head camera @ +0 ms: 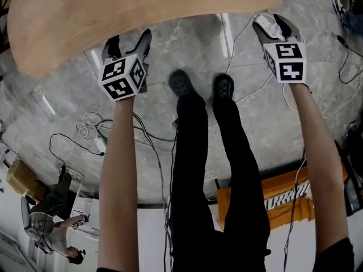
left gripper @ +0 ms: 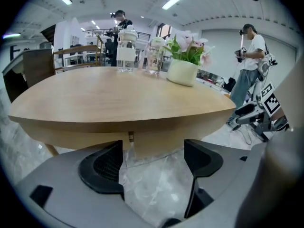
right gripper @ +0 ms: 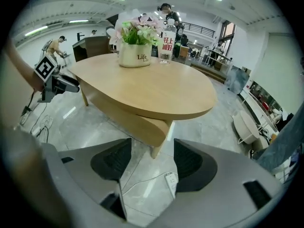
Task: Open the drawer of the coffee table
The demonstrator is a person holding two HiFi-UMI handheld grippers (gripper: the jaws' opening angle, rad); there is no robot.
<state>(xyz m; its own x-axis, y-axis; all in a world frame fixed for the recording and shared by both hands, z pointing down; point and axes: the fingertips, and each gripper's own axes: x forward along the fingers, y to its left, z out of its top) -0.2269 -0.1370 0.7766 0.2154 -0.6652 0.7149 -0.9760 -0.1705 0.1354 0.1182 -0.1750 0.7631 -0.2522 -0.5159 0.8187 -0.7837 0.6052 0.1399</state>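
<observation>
The light wooden coffee table with a rounded top (head camera: 113, 10) stands just ahead of the person's black shoes (head camera: 181, 84) on a grey marbled floor (head camera: 249, 123). Its curved wooden drawer front (left gripper: 180, 132) sits under the top's edge, flush with the band beside it and apparently shut.

The left gripper (head camera: 129, 41) hangs near the table's edge without touching it. In the left gripper view its jaws stand spread wide (left gripper: 154, 163), with only floor and the drawer front beyond them. The right gripper (head camera: 273, 26) is also apart from the table, further along the rim. Its jaws are likewise spread and pinch nothing (right gripper: 152, 158); a white power strip (right gripper: 172, 183) lies on the floor below them.

On the tabletop a white round pot (right gripper: 134, 56) holds pink flowers with green leaves (right gripper: 137, 27). Beside it stand a clear plastic bottle with a label (right gripper: 166, 42) and a clear glass jar (left gripper: 154, 58); what either holds cannot be made out
</observation>
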